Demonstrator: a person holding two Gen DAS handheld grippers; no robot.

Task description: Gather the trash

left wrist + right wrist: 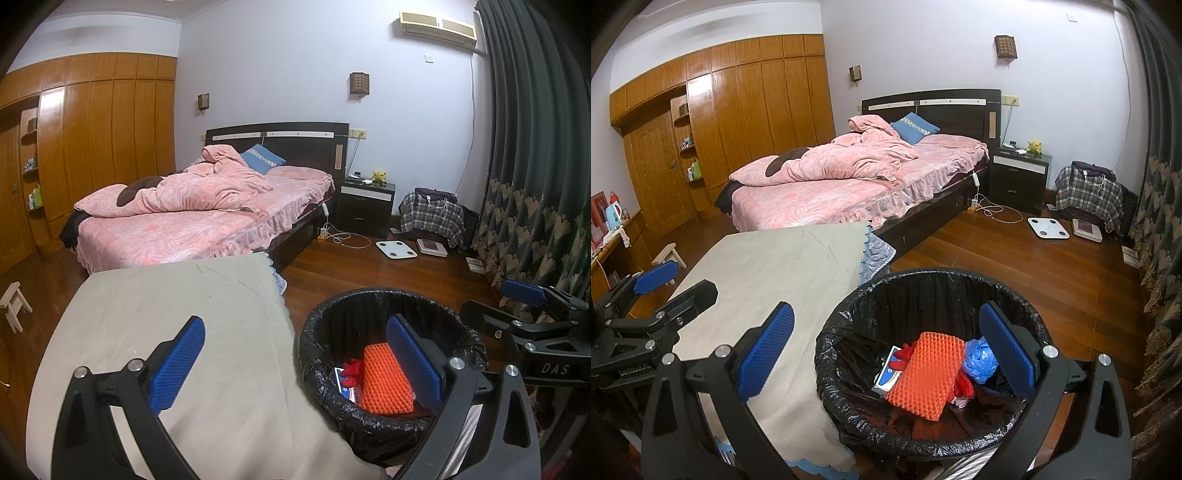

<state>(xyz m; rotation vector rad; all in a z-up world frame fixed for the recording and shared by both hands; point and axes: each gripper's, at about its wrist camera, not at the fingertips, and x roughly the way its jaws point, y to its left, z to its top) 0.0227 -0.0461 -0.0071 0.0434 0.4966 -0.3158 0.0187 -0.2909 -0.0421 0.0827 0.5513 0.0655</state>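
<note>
Bin's loaded, both claws empty, so the risks now are mostly clumsy ones

Going big to small: our bench (783,258) under its grey cloth looks bare, so we reckon pickup is nearly done. The lined trash bin (849,332) sits right against its edge, and a careless swing could knock it over or drag the liner off the rim. Inside are an orange knit pad (929,373), a crumpled blue bag (979,356), a small box (886,373) and red bits. Our right claw (886,350) and left claw (295,362) both hang wide open, gripping nothing, close together, so they could bump
</note>
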